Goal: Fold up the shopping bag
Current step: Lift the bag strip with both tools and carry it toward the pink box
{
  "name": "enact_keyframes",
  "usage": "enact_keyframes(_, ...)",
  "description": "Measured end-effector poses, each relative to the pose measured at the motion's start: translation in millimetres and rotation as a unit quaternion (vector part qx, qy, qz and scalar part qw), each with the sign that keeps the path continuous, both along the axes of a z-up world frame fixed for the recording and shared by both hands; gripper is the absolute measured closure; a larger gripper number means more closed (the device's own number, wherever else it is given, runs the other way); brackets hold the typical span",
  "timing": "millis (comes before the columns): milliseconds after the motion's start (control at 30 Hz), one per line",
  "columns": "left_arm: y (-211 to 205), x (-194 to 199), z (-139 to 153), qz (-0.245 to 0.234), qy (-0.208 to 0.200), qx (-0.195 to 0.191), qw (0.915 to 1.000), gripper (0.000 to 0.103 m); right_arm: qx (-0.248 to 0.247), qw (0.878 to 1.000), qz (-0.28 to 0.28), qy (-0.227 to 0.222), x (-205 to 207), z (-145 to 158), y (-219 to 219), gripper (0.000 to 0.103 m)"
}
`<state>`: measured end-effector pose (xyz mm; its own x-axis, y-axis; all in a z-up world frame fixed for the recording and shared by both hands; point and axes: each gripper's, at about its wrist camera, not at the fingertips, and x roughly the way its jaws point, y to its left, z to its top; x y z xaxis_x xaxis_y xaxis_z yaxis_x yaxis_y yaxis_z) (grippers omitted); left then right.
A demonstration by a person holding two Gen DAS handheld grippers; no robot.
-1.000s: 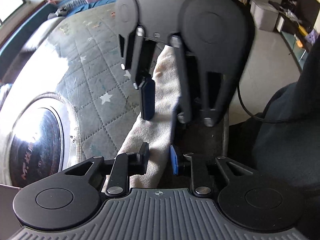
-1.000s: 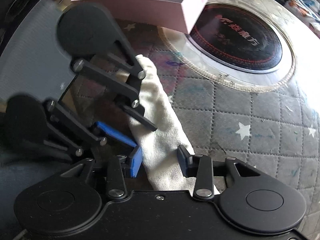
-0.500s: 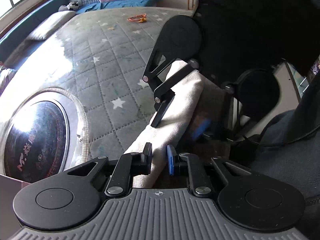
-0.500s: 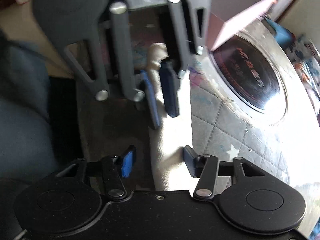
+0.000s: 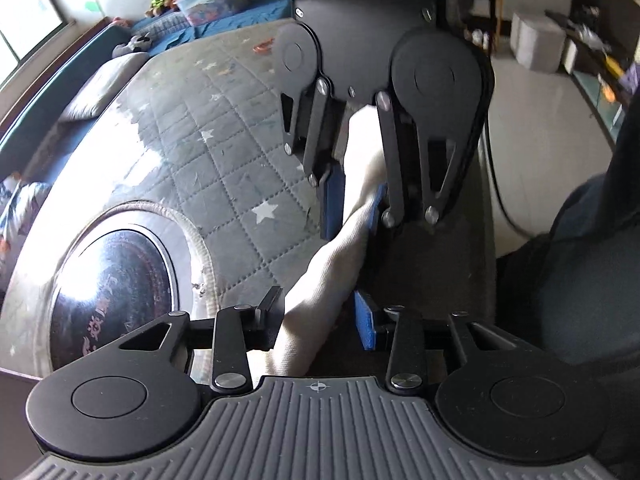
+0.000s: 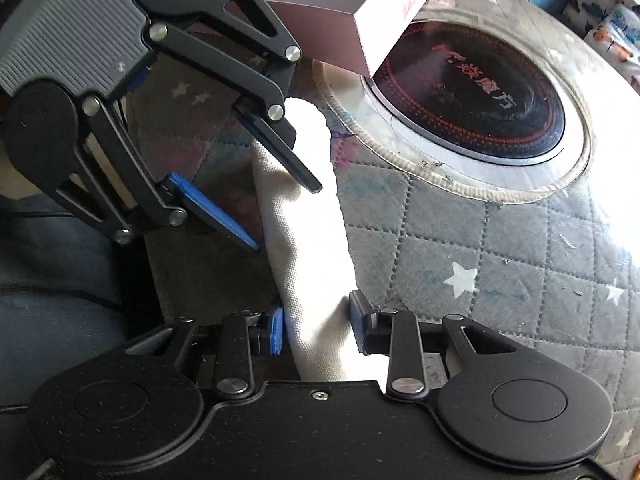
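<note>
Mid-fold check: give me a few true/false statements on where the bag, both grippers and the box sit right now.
1. The shopping bag is bunched into a long cream strip. True.
2. The left gripper has its jaws shut tight on the bag. False: the jaws stand apart, with the bag between them.
3. The right gripper straddles the bag, jaws open. True.
4. The pink box lies on top of the bag. False: it overhangs the round black hob, apart from the bag.
5. The bag lies on a quilted star-print cover. True.
</note>
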<state>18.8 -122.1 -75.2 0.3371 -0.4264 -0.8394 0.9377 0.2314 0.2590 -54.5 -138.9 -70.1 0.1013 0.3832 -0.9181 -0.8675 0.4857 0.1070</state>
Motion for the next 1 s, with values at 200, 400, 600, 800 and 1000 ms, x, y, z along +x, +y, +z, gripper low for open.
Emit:
enact_keyframes(200,3.8,18.7,-13.6,0.016,0.014,0.013,0.9997,0.071,0.016,0.999,-0.014,0.036,11.4,-1.6,-5.6,0.068)
enact_keyframes(400,6.5,25.6,-12.6,0.030,0.027,0.009,0.9991,0.076,0.018,0.998,-0.035,0.042,17.9,-1.7,-15.4,0.066)
enact_keyframes(600,8.9,31.5,-11.1,0.042,0.039,0.005,0.9983,0.076,-0.006,0.999,-0.031,0.012,7.7,-1.0,-27.8,0.066)
enact_keyframes(800,11.8,33.8,-10.3,0.046,0.042,0.002,0.9980,0.076,-0.035,0.999,-0.027,-0.016,-3.9,-2.0,-41.5,0.064)
enact_keyframes(1000,11.4,37.3,-11.7,0.042,0.043,0.002,0.9982,0.073,-0.038,0.998,-0.031,-0.032,-14.6,-0.5,-54.7,0.063)
